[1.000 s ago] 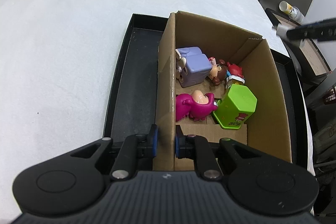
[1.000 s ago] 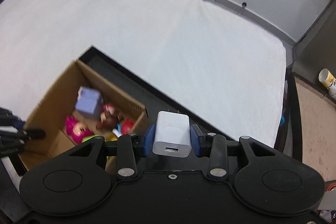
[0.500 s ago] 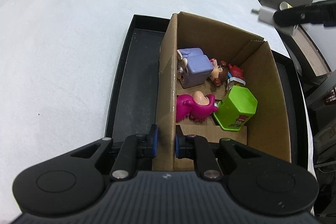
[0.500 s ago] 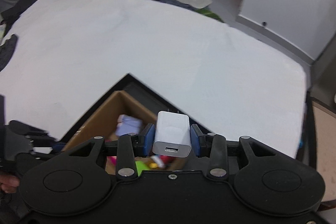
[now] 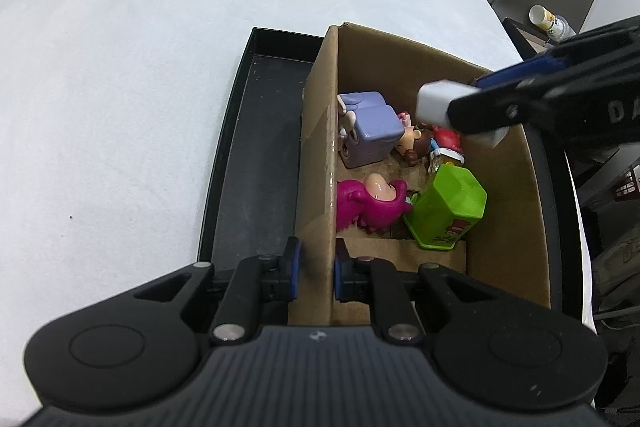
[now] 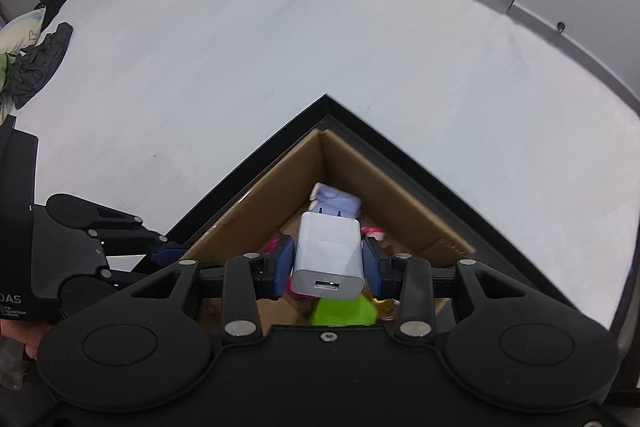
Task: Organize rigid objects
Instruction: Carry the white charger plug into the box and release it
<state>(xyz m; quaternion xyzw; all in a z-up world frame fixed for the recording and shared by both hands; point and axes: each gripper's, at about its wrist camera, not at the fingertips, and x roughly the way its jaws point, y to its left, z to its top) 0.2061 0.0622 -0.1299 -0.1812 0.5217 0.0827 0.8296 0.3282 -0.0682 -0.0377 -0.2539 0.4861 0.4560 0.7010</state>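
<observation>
**Charger poised over the open box, prongs leading**

- Black shallow tray (image 5: pixel 256 163): on the white cloth; holds the box against its right side.
- Left gripper (image 5: pixel 314 265): fingers pinched on the near-left wall of the brown cardboard box (image 5: pixel 320 131), one pad outside, one inside, steadying it.
- Box contents, left to right: magenta plastic bear figure (image 5: pixel 370 203); lavender cube toy (image 5: pixel 370 135); small brown-haired doll (image 5: pixel 416 145); lime-green hexagonal canister (image 5: pixel 450 205), tipped over.
- White rectangular USB wall charger (image 6: pixel 328 253): clamped between the pads of the right gripper (image 6: pixel 329 267), above the box's far-right quarter, over the doll. Long axis runs along the fingers, prongs forward, USB port toward the camera.
- Governing relation: bare floor appears scarce directly beneath the charger; release would likely land it on the toys.
</observation>
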